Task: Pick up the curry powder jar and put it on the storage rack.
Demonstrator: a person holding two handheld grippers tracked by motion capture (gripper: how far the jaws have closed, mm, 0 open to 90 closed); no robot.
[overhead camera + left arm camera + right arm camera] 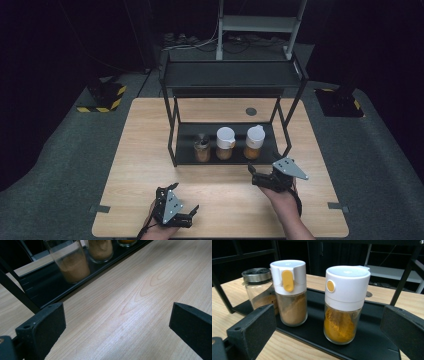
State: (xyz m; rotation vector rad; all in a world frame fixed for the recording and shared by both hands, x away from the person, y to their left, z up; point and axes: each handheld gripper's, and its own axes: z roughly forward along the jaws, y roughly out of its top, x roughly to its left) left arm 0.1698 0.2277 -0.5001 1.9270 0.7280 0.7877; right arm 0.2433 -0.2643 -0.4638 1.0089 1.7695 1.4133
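Three spice jars stand in a row on the black shelf rack's lower tray (pixel 185 155). The left jar (pixel 202 147) (pixel 260 288) has a metal lid and brown powder. The middle jar (pixel 225 143) (pixel 290 293) has a white cap with a yellow slider. The right jar (pixel 254 142) (pixel 343 305) has a white cap and orange-yellow powder. My right gripper (pixel 255 175) (pixel 329 340) stands open just in front of the tray, facing the right jar, with nothing between its jaws. My left gripper (pixel 192 215) (pixel 117 335) rests open near the table's front edge, over bare wood.
The black rack (pixel 232 75) has an upper shelf above the jars and thin legs at its corners. A round grommet (pixel 251 111) sits in the wooden table (pixel 145 165) behind the rack. Yellow-black striped bases stand on the floor at both sides.
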